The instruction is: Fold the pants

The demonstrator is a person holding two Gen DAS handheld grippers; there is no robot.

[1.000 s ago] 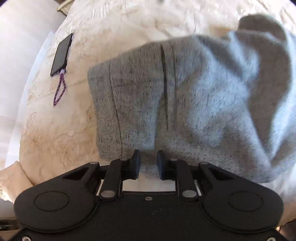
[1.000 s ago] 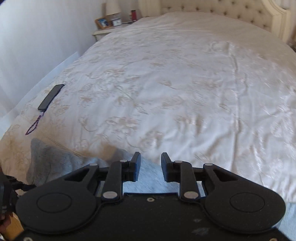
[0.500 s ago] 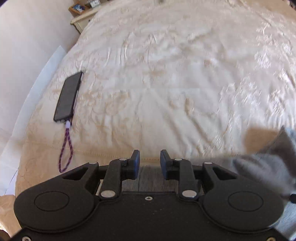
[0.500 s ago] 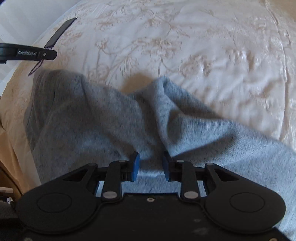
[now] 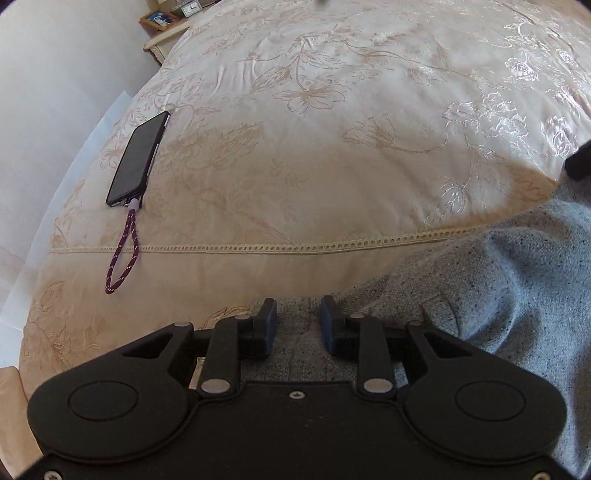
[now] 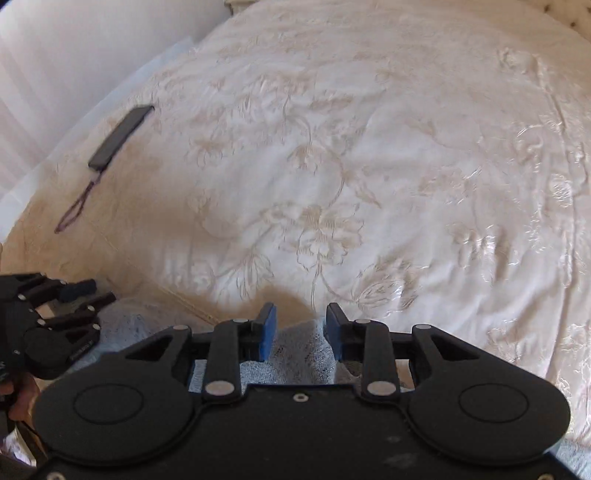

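The grey knit pants (image 5: 498, 280) lie bunched at the near edge of the bed, at the lower right of the left wrist view. My left gripper (image 5: 298, 317) is shut on an edge of the pants, with fabric between its pads. In the right wrist view the pants (image 6: 299, 347) show only as a grey strip under the fingers. My right gripper (image 6: 301, 325) is shut on the pants too. The left gripper also shows at the left edge of the right wrist view (image 6: 79, 293). Most of the pants are hidden below both gripper bodies.
The cream embroidered bedspread (image 5: 332, 129) fills both views. A black phone (image 5: 138, 158) with a purple wrist loop (image 5: 123, 258) lies near the bed's left edge, and shows in the right wrist view (image 6: 120, 134). A nightstand (image 5: 166, 22) stands at the far left, by the white wall.
Both grippers have kept hold of the pants and tilted up and down. The pants filled the left view one second ago, the right view half a second ago; now both views show mostly bedspread.
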